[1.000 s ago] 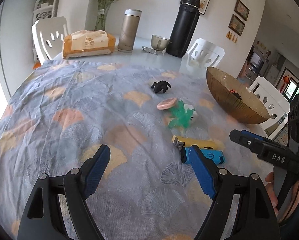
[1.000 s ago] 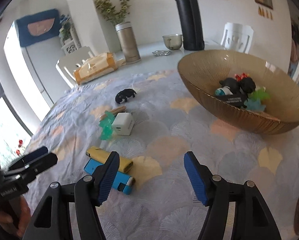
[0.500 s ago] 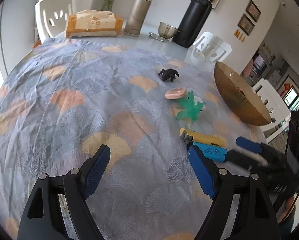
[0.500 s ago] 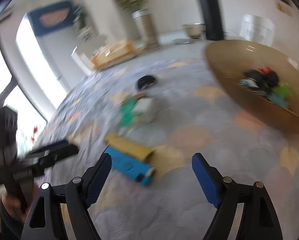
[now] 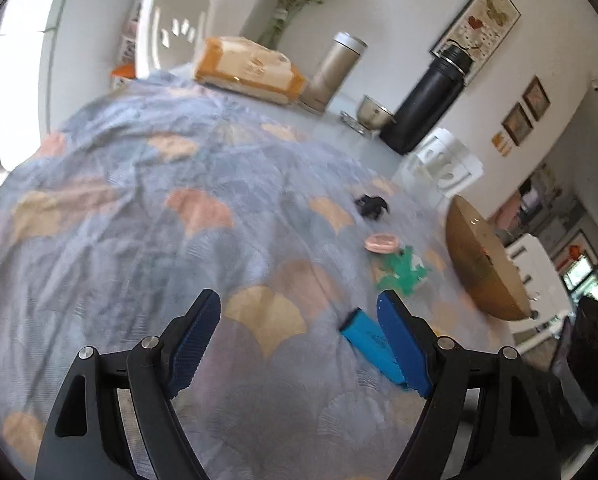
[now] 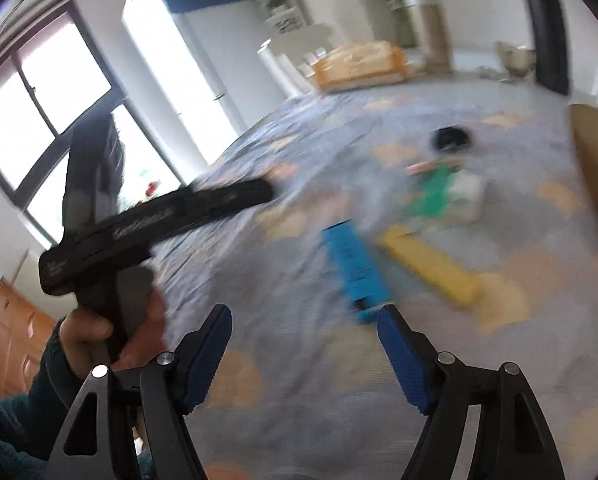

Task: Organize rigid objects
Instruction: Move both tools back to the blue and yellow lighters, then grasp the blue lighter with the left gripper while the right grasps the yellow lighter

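Toys and small blocks lie on the right of the desk, near the bowl; its left stands bare to our cloth edge. Our left gripper has its jaws open and empty, hiding part of the blue block. Our right gripper jaws are closing on nothing; its view blurs.

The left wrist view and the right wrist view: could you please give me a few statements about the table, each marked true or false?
1. The blue lighter lies beside the yellow lighter on the tablecloth. True.
2. The left gripper holds the blue lighter. False: nothing is between its open jaws.
3. The black toy animal is inside the brown bowl. False: it lies on the cloth.
4. The right gripper is empty, its jaws closing. True.
5. The black thermos lies on its side. False: it stands upright.
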Demonstrator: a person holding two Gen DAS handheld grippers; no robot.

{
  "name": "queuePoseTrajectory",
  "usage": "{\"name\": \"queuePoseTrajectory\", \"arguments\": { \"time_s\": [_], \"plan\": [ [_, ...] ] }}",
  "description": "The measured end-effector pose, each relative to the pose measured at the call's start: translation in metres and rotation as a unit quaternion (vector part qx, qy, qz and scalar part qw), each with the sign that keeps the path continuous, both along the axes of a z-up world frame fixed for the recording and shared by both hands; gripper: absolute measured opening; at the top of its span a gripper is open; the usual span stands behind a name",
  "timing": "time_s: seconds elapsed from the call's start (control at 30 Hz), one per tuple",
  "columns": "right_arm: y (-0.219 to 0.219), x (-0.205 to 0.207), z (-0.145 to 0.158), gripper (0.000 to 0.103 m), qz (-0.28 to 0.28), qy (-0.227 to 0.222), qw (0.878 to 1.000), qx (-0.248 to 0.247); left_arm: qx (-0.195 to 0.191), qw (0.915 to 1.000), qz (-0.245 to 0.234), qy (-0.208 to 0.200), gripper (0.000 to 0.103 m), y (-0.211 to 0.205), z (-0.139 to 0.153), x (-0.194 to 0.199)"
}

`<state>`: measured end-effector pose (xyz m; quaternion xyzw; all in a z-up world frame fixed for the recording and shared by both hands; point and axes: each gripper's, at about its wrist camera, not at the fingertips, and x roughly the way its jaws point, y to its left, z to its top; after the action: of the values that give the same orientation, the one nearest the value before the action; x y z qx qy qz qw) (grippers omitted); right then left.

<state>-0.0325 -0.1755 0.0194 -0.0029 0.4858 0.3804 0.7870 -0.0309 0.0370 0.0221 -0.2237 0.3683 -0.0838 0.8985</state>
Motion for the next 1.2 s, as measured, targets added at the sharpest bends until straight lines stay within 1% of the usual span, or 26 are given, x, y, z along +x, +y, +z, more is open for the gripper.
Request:
{"name": "queuePoseTrajectory", "arguments": {
  "time_s": [0.03,0.07,0.1,0.13,0.17,0.23,0.27,0.3,0.33,0.37,0.43,0.5,0.53,0.57,0.6,0.67,0.73,0.83,0.97,1.0,1.03,1.07,1.1,1.13,1.17,1.2],
  "plan": [
    [-0.004,0.009,-0.001,0.073,-0.022,-0.009,0.999,-0.035,0.007,0.9999,-0.01,0.01,0.08,-0.007,0.0,0.001],
    [-0.01,0.021,-0.006,0.064,-0.044,-0.014,0.995,-0.083,0.01,0.9994,-0.027,0.021,0.08,-0.017,0.0,0.001],
    [-0.013,0.027,-0.008,0.053,-0.051,-0.013,0.993,-0.102,0.014,0.9978,-0.057,0.031,0.08,-0.035,0.0,0.0],
    [-0.016,0.035,-0.012,0.051,-0.054,-0.012,0.991,-0.121,0.027,0.9968,-0.067,0.033,0.08,-0.048,0.001,-0.003],
    [-0.017,0.042,-0.017,0.051,-0.047,-0.01,0.991,-0.128,0.048,0.9958,-0.071,0.033,0.08,-0.063,0.002,-0.006],
    [-0.014,0.048,-0.024,0.051,-0.013,-0.002,0.993,-0.12,0.088,0.9924,-0.073,0.044,0.08,-0.091,0.0,-0.005],
    [-0.011,0.05,-0.027,0.051,-0.001,-0.001,0.992,-0.123,0.098,0.9913,-0.069,0.055,0.08,-0.1,-0.004,-0.002],
    [-0.007,0.05,-0.03,0.051,0.014,0.002,0.992,-0.129,0.095,0.9914,-0.059,0.067,0.073,-0.104,-0.009,0.003],
    [-0.004,0.051,-0.032,0.048,0.023,-0.012,0.99,-0.141,0.092,0.9932,-0.044,0.058,0.073,-0.103,-0.009,0.003],
    [-0.005,0.054,-0.033,0.051,0.025,-0.026,0.989,-0.146,0.098,0.9929,-0.03,0.061,0.073,-0.101,-0.01,0.006],
    [-0.005,0.061,-0.035,0.051,0.028,-0.016,0.991,-0.133,0.1,0.9926,-0.021,0.066,0.073,-0.098,-0.009,0.011],
    [-0.001,0.062,-0.036,0.051,0.033,-0.034,0.991,-0.126,0.095,0.993,-0.02,0.067,0.071,-0.094,-0.009,0.012],
    [0.004,0.057,-0.038,0.051,0.039,-0.056,0.989,-0.13,0.09,0.9937,-0.018,0.065,0.071,-0.091,-0.009,0.01],
    [0.006,0.051,-0.037,0.049,0.044,-0.069,0.988,-0.131,0.084,0.9943,-0.018,0.063,0.071,-0.09,-0.009,0.008],
    [0.008,0.046,-0.035,0.04,0.05,-0.076,0.987,-0.13,0.083,0.9944,-0.019,0.062,0.071,-0.09,-0.009,0.008],
    [0.01,0.037,-0.032,0.03,0.061,-0.072,0.988,-0.126,0.092,0.9933,-0.021,0.066,0.071,-0.094,-0.009,0.007],
    [0.011,0.033,-0.033,0.028,0.048,-0.072,0.987,-0.138,0.107,0.9913,-0.027,0.071,0.071,-0.101,-0.009,0.01],
    [-0.011,0.023,-0.031,0.027,-0.015,-0.048,0.986,-0.16,0.135,0.9876,-0.033,0.074,0.071,-0.114,-0.01,0.013],
    [-0.043,0.004,-0.028,0.026,-0.063,-0.028,0.985,-0.155,0.185,0.9796,-0.041,0.068,0.071,-0.131,-0.012,0.018],
    [-0.047,-0.002,-0.027,0.026,-0.068,-0.024,0.986,-0.15,0.204,0.9755,-0.046,0.067,0.071,-0.135,-0.013,0.017],
    [-0.052,-0.007,-0.025,0.025,-0.074,-0.017,0.987,-0.145,0.217,0.9727,-0.05,0.064,0.058,-0.137,-0.012,0.016],
    [-0.055,-0.011,-0.024,0.025,-0.079,-0.012,0.987,-0.141,0.231,0.9695,-0.053,0.06,0.046,-0.137,-0.011,0.013],
    [-0.057,-0.017,-0.023,0.025,-0.082,-0.01,0.986,-0.142,0.242,0.9665,-0.065,0.057,0.029,-0.137,-0.01,0.01],
    [-0.058,-0.02,-0.022,0.025,-0.082,-0.009,0.986,-0.143,0.243,0.9646,-0.088,0.054,0.022,-0.135,-0.009,0.006],
    [-0.058,-0.026,-0.021,0.025,-0.077,-0.005,0.987,-0.139,0.24,0.9633,-0.11,0.05,0.021,-0.132,-0.008,0.001],
    [-0.058,-0.03,-0.02,0.025,-0.07,0.0,0.989,-0.132,0.24,0.959,-0.144,0.044,0.021,-0.128,-0.008,-0.007]
  ]
}}
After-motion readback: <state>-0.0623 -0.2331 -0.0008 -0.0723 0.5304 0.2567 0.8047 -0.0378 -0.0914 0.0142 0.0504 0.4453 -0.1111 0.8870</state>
